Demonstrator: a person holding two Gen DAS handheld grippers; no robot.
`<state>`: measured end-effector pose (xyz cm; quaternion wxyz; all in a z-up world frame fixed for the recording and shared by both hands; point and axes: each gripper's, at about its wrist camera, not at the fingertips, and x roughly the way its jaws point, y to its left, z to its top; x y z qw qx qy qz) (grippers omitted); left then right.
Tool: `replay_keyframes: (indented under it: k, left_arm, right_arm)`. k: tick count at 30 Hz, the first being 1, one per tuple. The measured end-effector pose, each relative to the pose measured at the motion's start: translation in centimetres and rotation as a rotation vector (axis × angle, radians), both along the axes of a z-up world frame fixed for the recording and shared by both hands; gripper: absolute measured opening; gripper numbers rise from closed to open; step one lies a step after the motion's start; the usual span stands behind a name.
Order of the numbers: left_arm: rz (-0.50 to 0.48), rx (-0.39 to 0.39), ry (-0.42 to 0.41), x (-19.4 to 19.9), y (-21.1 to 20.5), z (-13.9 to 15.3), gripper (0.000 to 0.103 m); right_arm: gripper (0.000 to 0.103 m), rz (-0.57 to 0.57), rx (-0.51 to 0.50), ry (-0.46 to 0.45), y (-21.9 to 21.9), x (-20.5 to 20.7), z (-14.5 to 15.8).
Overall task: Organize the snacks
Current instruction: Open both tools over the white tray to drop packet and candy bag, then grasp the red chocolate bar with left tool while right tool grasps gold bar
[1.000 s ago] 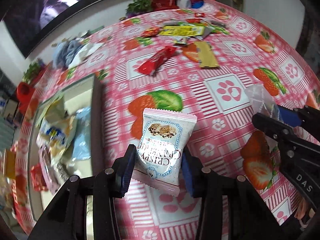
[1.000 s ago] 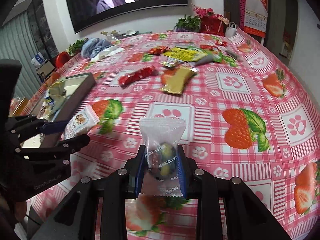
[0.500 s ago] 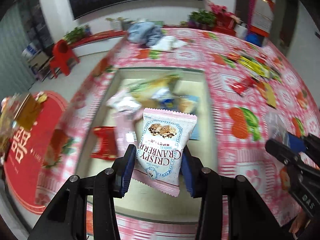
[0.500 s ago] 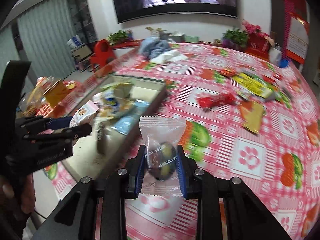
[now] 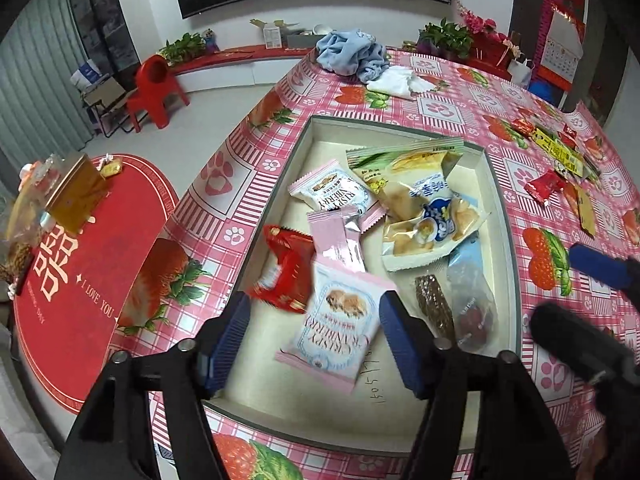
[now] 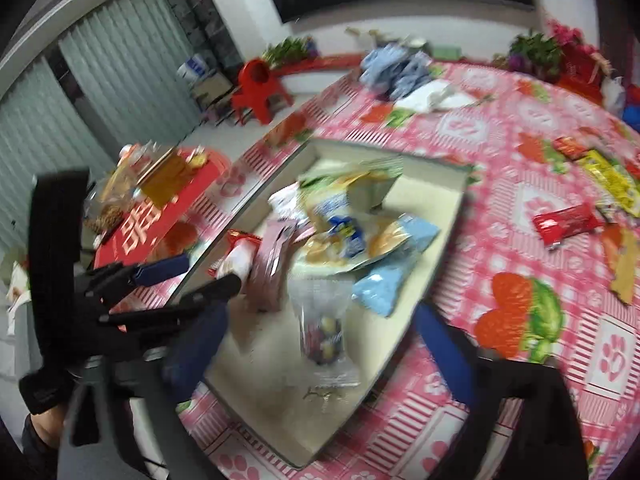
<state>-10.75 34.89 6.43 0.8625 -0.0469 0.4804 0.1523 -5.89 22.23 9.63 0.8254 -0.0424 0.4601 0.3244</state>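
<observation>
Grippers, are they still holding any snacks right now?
No. Both the left gripper and right gripper have just been opening; the cranberry packet and clear candy bag are released.

A tray (image 5: 505, 216) sits on the worktop (image 5: 452, 108) near its edge, and many snack packs lie in it. A cranberry pack (image 5: 336, 326) lies in the tray's near part, between the left gripper's (image 5: 314, 342) fingers. More snacks (image 5: 560, 152) lie on the worktop right of the tray, and a cloth pile (image 5: 352, 54) lies behind it.
</observation>
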Motion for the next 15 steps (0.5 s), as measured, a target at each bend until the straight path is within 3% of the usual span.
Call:
replay_keyframes:
  k: [4, 7, 8, 10, 12, 15]
  left_arm:
    - [-0.036, -0.039, -0.043, 0.4, -1.6, 1.0, 0.071]
    - [-0.135, -0.046, -0.084, 1.2, -5.2, 2.5, 0.071]
    - [-0.188, -0.043, -0.095, 1.7, -7.2, 3.0, 0.071]
    - [-0.256, -0.040, -0.095, 3.0, -10.3, 3.4, 0.071]
    - [-0.293, -0.044, -0.086, 4.2, -12.9, 3.6, 0.071]
    - [-0.348, -0.038, -0.072, 6.2, -16.3, 3.6, 0.071]
  right_arm:
    - [0.099, -0.076, 0.008, -0.108, -4.0, -0.4, 2.0]
    - [0.099, -0.230, -0.044, -0.180, -9.0, 1.4, 2.9]
    - [0.098, -0.317, -0.072, -0.168, -11.5, 2.9, 2.6]
    - [0.088, -0.425, -0.106, -0.144, -14.8, 5.1, 1.9]
    - [0.070, -0.527, -0.191, -0.088, -17.9, 8.3, 0.3]
    - [0.070, -0.578, -0.222, -0.010, -19.9, 11.8, -1.6]
